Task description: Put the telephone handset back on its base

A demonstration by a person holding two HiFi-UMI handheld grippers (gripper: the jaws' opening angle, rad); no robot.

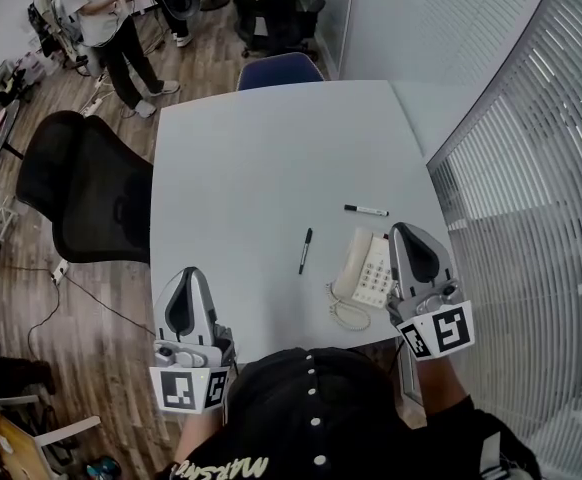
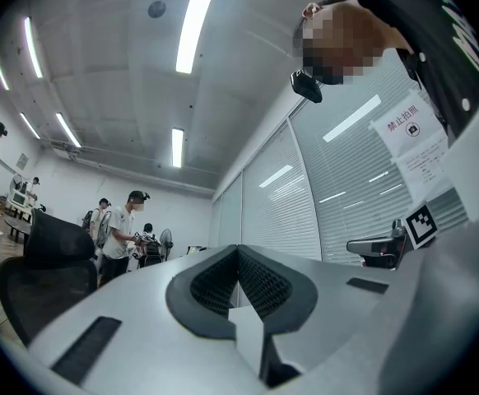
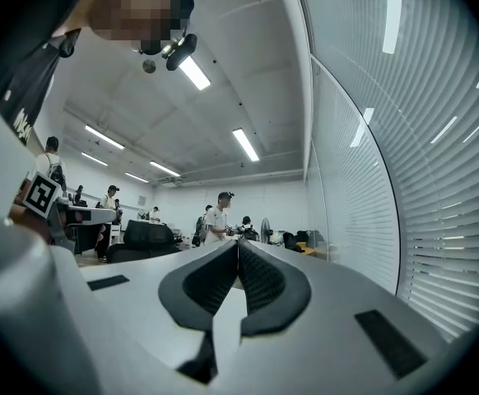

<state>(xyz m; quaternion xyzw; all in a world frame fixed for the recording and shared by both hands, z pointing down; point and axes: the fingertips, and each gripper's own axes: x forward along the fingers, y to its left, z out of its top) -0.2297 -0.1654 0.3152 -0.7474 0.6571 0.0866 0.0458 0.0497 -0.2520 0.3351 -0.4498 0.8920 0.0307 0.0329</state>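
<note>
While the white counter (image 1: 271,158) is carrying the telephone base (image 1: 379,273), the handset (image 1: 348,265) is lying along the base's left side (seated or not, I cannot tell). It is looking light, rigid and smooth, best gripped mid-shaft, with the coiled cord (image 1: 347,315) trailing. The right tongs (image 1: 405,230) are hovering just right of the base, the left tongs (image 1: 190,272) well to its left, both pointing roughly level, closed and empty.

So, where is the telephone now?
In the head view, the telephone lies at the near right of the table, just left of the right gripper, right of a black pen.
</note>
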